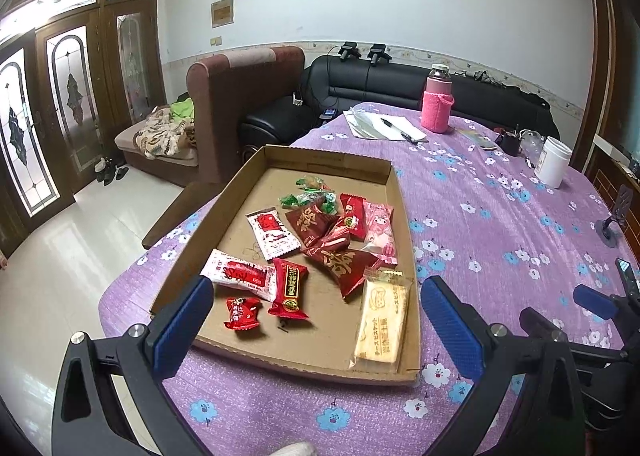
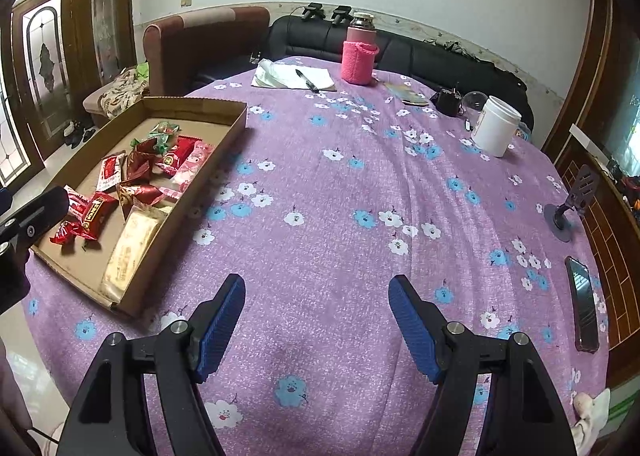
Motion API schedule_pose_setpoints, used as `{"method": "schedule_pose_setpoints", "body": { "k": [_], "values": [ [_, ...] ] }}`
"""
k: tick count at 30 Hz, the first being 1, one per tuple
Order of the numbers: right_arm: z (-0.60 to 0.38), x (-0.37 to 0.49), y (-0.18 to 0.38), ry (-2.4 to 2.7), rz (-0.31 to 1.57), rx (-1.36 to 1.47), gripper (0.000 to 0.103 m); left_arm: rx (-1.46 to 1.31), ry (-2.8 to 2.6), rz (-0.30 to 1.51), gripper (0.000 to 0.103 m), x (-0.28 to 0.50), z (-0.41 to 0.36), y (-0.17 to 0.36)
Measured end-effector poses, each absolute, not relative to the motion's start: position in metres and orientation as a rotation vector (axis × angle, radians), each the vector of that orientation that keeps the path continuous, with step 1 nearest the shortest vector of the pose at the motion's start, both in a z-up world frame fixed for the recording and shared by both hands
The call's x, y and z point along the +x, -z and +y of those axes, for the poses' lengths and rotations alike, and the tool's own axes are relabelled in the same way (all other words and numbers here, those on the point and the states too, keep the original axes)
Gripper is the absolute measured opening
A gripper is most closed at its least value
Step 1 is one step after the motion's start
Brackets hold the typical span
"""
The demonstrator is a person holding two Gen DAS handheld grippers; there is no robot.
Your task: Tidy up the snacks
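Observation:
A shallow cardboard tray (image 1: 340, 158) sits on the purple flowered tablecloth and holds several wrapped snacks: red packets (image 1: 289, 288), white-and-red packets (image 1: 273, 231), green candies (image 1: 308, 194), a pink packet (image 1: 380, 228) and a pale biscuit pack (image 1: 382, 322). My left gripper (image 1: 316, 320) is open and empty, its blue pads straddling the tray's near edge. My right gripper (image 2: 316, 320) is open and empty over bare cloth, right of the tray (image 2: 224, 136). The snacks (image 2: 140, 172) also show in the right wrist view.
At the table's far side stand a pink-sleeved bottle (image 2: 359, 52), papers with a pen (image 2: 296, 76), a white cup (image 2: 496, 130) and small dark items (image 2: 448, 102). A phone (image 2: 583, 304) and a small stand (image 2: 568, 208) lie at the right edge. Sofas stand behind.

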State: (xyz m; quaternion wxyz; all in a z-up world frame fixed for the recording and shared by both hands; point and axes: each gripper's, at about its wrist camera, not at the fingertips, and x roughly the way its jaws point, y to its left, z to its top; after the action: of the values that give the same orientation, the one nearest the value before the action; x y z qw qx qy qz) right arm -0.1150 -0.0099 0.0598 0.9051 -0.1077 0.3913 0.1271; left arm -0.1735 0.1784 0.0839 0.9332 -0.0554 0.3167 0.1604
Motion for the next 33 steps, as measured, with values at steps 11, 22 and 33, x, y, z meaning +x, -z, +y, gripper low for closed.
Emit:
{"method": "schedule_pose_setpoints", "body": {
  "k": [11, 22, 33],
  "values": [
    [-0.006, -0.113, -0.055, -0.278, 0.842, -0.220, 0.078, -0.128, -0.321, 0.663, 0.103, -0.173, 0.182, -0.081],
    [-0.006, -0.109, -0.049, -0.312, 0.896, -0.180, 0.078, -0.138, -0.313, 0.674, 0.103, -0.172, 0.184, -0.077],
    [-0.007, -0.108, -0.046, -0.309, 0.909, -0.174, 0.078, -0.136, -0.309, 0.682, 0.103, -0.172, 0.183, -0.076]
  ]
}}
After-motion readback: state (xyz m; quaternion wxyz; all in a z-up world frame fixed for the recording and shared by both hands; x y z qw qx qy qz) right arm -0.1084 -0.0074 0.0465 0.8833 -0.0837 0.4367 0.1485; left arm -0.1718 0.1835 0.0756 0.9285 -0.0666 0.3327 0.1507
